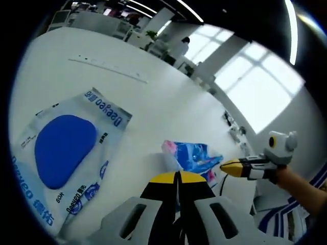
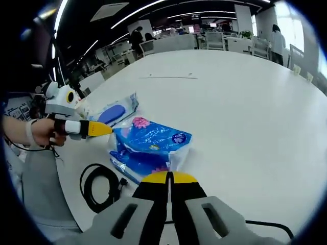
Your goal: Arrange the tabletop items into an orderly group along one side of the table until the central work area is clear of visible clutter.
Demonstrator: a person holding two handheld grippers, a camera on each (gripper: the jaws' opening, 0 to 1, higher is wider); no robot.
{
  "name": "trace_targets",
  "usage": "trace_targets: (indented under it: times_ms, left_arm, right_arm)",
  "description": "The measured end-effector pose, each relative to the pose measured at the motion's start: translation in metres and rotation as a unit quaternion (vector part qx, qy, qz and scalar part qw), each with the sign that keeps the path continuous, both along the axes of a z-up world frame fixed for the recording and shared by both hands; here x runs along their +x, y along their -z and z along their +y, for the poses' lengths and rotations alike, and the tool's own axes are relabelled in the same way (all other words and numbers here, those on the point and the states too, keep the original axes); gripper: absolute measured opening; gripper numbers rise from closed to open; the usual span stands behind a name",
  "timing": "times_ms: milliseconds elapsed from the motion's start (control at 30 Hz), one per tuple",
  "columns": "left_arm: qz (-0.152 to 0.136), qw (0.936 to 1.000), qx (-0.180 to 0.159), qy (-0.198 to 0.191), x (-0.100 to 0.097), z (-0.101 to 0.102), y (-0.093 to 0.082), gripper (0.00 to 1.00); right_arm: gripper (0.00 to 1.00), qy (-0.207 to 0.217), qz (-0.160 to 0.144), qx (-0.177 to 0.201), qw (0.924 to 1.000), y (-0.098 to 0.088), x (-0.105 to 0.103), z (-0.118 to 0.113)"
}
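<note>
Here, on a white table [image 2: 245, 102] in an open office, the left gripper [image 1: 177, 176] shows its yellow-tipped jaws pressed together with nothing between them. Just beyond its tips lies a blue printed bag [image 1: 191, 155], crumpled, its contents not legible. Off to the left of the jaws rests a clear printed pouch [image 1: 69, 153], flat on the table, holding a solid blue oval pad [image 1: 64, 148]. The right gripper [image 1: 240, 166] enters from the right of that view, held in a person's hand, its yellow tip reaching the blue bag's edge.

In the right gripper view, the right gripper [image 2: 169, 177] has its jaws closed too, empty, the blue printed bag [image 2: 148, 145] directly ahead of the tips. The clear pouch [image 2: 116, 111] sits farther beyond, touching the bag's far side. A coiled black cable [image 2: 99, 186] lies left of the jaws
</note>
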State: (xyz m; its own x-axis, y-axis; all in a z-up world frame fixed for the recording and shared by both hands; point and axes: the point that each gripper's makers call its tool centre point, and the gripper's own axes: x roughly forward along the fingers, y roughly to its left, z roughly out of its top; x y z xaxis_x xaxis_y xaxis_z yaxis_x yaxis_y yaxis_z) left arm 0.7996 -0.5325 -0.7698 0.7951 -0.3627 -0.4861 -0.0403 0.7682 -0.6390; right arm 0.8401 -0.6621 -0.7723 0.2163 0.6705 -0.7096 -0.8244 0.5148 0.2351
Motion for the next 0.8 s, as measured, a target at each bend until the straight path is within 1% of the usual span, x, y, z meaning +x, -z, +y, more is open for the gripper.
trace_targets:
  times_ms: [267, 367, 433, 533, 800]
  left_arm:
    - [0.009, 0.9999, -0.005, -0.007, -0.001, 0.001, 0.008, 0.00]
    - [0.011, 0.9999, -0.002, -0.004, -0.001, 0.001, 0.010, 0.00]
    - [0.013, 0.9999, -0.007, -0.008, -0.001, 0.001, 0.012, 0.00]
    - [0.016, 0.9998, -0.008, -0.008, -0.001, 0.001, 0.013, 0.00]
    - [0.019, 0.9997, -0.010, -0.012, -0.001, 0.001, 0.016, 0.00]
  right_arm:
    - [0.00, 0.004, 0.009, 0.001, 0.9999, 0.005, -0.001, 0.000]
    - [0.00, 0.001, 0.008, -0.001, 1.0000, 0.006, -0.001, 0.000]
    - [0.00, 0.005, 0.009, 0.002, 0.9999, 0.007, 0.000, -0.001]
    - [0.00, 0.008, 0.009, 0.004, 0.9999, 0.007, 0.001, -0.001]
    - [0.00, 0.002, 0.002, -0.003, 1.0000, 0.009, 0.001, 0.000]
